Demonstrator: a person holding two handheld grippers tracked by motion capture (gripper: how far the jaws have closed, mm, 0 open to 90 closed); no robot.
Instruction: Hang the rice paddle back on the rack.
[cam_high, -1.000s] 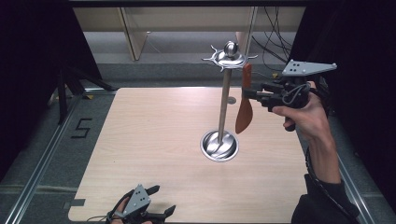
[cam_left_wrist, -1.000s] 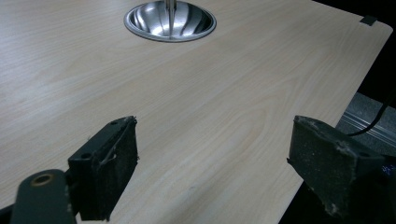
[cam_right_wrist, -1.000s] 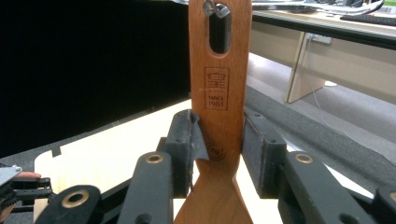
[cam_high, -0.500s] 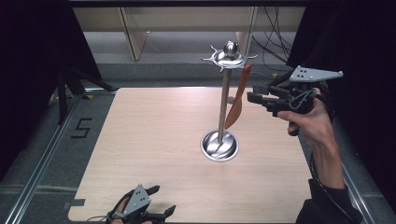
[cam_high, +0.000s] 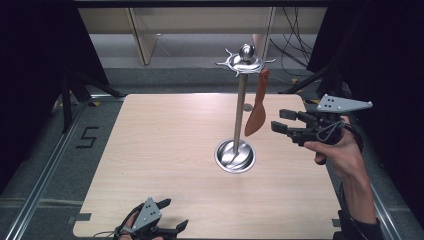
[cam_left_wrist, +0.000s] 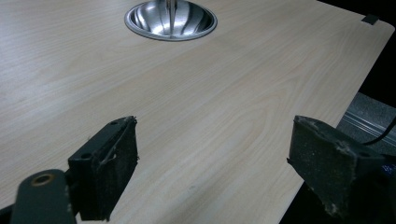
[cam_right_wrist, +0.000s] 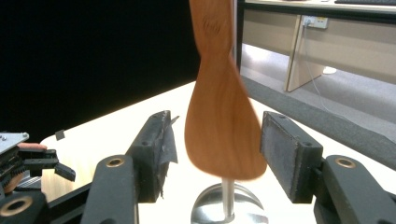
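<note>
Now that wooden spatula (cam_high: 257, 106) hangs from hook at top of metal stand (cam_high: 239, 112), you're at release step: right gripper (cam_high: 278, 121) jaws just opened, spread w/ blade between, not touching. Next: back right hand straight off w/o bumping spatula. Left gripper (cam_high: 171, 215) idle near table (cam_high: 165, 140) edge, jaws spread, empty.

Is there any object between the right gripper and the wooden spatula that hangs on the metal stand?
Nothing visible. The right gripper has just been opening; the wooden spatula hangs free in front of its jaws, with gaps to both pads. The metal stand is behind the spatula.
</note>
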